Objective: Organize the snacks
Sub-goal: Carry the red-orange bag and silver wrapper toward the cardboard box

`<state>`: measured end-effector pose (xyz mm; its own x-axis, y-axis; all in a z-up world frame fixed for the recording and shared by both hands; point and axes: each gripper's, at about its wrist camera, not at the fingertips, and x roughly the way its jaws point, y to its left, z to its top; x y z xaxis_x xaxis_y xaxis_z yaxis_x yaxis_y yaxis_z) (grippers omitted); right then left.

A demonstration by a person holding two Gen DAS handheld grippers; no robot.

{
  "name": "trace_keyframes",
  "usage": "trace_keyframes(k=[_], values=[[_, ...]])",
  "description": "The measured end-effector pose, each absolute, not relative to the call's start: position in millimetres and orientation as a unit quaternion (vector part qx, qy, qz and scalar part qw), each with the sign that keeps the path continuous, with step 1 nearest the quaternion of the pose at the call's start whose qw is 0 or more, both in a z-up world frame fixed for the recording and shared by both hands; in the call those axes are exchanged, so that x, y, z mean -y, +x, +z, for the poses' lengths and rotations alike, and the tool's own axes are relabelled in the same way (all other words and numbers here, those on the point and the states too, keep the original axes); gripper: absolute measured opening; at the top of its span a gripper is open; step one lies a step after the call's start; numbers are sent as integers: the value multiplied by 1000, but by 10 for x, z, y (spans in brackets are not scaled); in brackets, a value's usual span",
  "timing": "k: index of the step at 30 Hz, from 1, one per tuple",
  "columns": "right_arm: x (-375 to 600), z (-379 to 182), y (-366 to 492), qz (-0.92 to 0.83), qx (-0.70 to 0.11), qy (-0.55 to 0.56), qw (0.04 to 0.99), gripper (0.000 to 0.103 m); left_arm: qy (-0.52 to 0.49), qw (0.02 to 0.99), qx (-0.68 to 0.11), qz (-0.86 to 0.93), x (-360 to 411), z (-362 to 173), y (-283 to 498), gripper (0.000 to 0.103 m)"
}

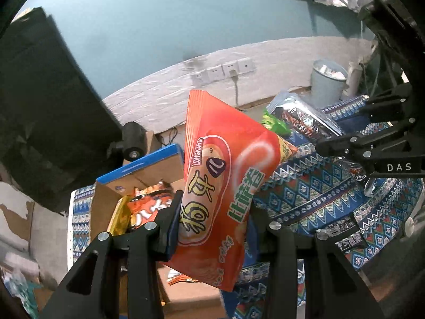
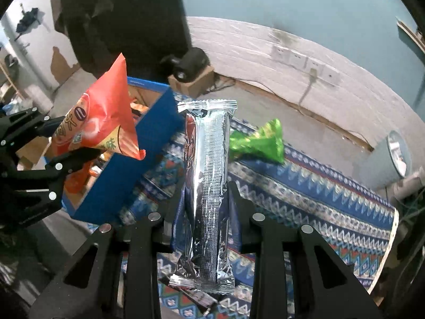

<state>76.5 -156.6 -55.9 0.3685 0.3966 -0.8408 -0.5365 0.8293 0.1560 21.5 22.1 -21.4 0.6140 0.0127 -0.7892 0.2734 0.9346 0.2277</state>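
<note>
My left gripper [image 1: 212, 212] is shut on an orange-red snack bag [image 1: 220, 175] and holds it in the air beside the open blue cardboard box [image 1: 138, 170], which has several orange snack packs inside. The same bag [image 2: 101, 122] and left gripper [image 2: 71, 138] show at the left of the right wrist view, above the box [image 2: 127, 175]. My right gripper [image 2: 204, 202] is shut on a silver foil snack pack [image 2: 207, 186], held upright above the patterned cloth. That pack [image 1: 305, 119] and right gripper [image 1: 345, 146] show at the right of the left wrist view.
A green snack bag [image 2: 260, 143] lies on the blue patterned cloth [image 2: 318, 199] behind the silver pack. A dark wrapper [image 2: 202, 297] lies on the cloth near me. A grey bin [image 1: 326, 79] stands by the wall. A black camera on a small carton [image 2: 188, 66] sits behind the box.
</note>
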Motion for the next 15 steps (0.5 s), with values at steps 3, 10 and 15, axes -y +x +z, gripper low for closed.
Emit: trace_keyframes(k=[3, 10, 15], values=[[1423, -520, 795, 293, -483, -73, 822, 29, 155, 886, -433, -64, -358, -196, 210, 42], [1065, -456, 833, 315, -477, -80, 816, 29, 129, 888, -441, -33, -746, -200, 200, 42], [782, -432, 852, 331, -474, -87, 811, 29, 109, 888, -448, -10, -1036, -221, 187, 42]])
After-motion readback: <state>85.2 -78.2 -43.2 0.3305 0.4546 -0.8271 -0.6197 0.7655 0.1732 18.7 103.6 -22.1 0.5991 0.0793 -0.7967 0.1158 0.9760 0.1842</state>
